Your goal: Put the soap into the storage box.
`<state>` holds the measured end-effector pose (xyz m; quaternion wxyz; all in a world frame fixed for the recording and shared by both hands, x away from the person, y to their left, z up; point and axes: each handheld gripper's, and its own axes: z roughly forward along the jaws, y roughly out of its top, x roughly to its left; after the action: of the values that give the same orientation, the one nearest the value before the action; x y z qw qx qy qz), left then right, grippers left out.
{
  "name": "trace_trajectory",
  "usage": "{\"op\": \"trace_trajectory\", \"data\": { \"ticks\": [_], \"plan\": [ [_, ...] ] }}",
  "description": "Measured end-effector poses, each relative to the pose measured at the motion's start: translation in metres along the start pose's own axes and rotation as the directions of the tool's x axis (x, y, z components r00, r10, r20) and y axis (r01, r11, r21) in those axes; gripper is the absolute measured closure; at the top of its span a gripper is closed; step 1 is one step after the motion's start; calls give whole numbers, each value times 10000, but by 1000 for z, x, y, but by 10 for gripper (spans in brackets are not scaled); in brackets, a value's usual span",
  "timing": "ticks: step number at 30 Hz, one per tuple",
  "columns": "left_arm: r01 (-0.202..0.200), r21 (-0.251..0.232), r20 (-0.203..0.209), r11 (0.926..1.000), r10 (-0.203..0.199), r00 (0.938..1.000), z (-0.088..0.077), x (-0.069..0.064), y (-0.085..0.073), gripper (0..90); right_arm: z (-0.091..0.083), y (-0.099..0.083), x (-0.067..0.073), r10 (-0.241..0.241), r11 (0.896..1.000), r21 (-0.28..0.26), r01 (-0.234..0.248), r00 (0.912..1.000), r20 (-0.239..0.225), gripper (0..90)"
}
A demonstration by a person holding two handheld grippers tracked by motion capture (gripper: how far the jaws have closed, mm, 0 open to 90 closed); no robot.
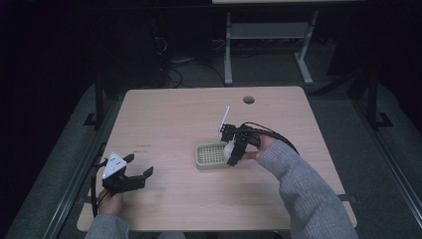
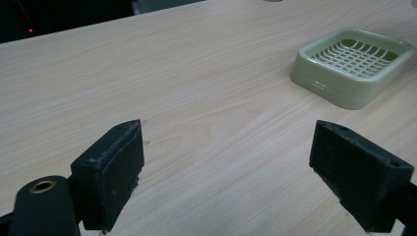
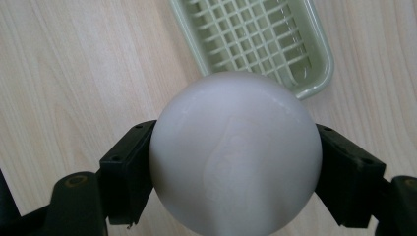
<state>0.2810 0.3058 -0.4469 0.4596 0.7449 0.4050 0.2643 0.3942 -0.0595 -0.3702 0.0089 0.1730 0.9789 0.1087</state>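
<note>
Item: white ball (image 3: pixel 235 152), smooth, likely light and slippery, pinched at its widest by my right jaws above the tray's (image 3: pixel 322 64) near-right edge; my left jaws spread, empty.

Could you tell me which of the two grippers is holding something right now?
The right gripper: its jaws clamp a white ball above the green tray. The left gripper is open and empty.
</note>
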Motion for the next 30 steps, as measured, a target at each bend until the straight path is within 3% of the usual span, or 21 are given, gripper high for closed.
{"op": "trace_trajectory", "data": {
  "ticks": [30],
  "plan": [
    [9, -32, 22, 10000, -9, 10000, 1, 0, 0, 128, 16, 42, -5, -471, 9989, 45, 473, 9985, -276, 236]
  ]
}}
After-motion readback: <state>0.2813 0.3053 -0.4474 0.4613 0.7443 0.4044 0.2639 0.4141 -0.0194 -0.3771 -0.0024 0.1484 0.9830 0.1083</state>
